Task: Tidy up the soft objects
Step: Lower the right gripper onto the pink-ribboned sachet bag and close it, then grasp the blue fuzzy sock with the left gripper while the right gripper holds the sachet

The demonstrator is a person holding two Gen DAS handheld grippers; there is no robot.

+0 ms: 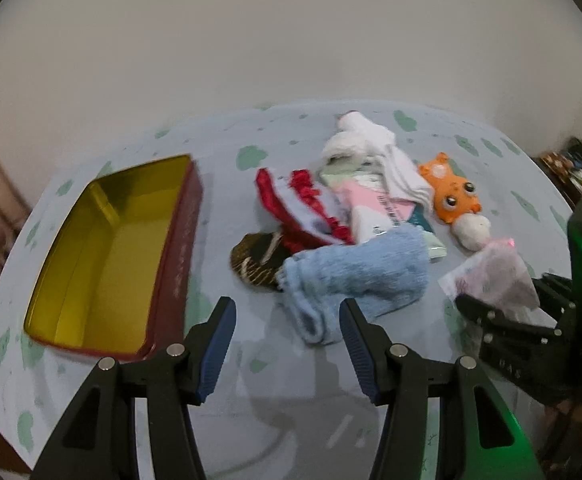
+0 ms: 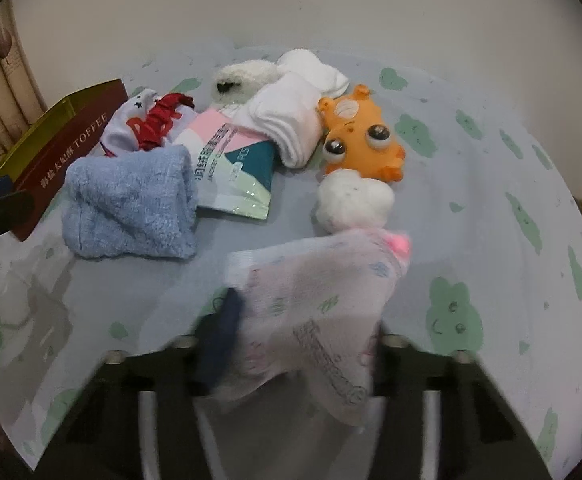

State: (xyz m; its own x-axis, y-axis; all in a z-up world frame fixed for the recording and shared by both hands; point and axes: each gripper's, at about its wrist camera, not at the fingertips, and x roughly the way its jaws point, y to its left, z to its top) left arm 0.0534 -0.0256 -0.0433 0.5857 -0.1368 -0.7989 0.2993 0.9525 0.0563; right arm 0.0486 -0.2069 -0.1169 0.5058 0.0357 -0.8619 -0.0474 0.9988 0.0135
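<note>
An open toffee tin (image 1: 103,256) with a gold inside and dark red walls sits at the left; its side shows in the right wrist view (image 2: 67,148). A pile of soft things lies mid-table: a blue fluffy sock (image 1: 355,276) (image 2: 131,208), a red-trimmed cloth (image 1: 303,208) (image 2: 151,120), white socks (image 1: 371,140) (image 2: 291,120), an orange squishy toy (image 1: 451,192) (image 2: 363,136). My left gripper (image 1: 287,320) is open and empty just before the blue sock. My right gripper (image 2: 303,328) is shut on a pale patterned sock (image 2: 311,304) (image 1: 495,280), held above the table.
A pink and teal packet (image 2: 231,164) lies in the pile. A white fluffy ball (image 2: 351,200) sits by the orange toy. A dark patterned piece (image 1: 255,260) lies left of the blue sock. The round table (image 1: 251,400) has a light blue cloth with green prints.
</note>
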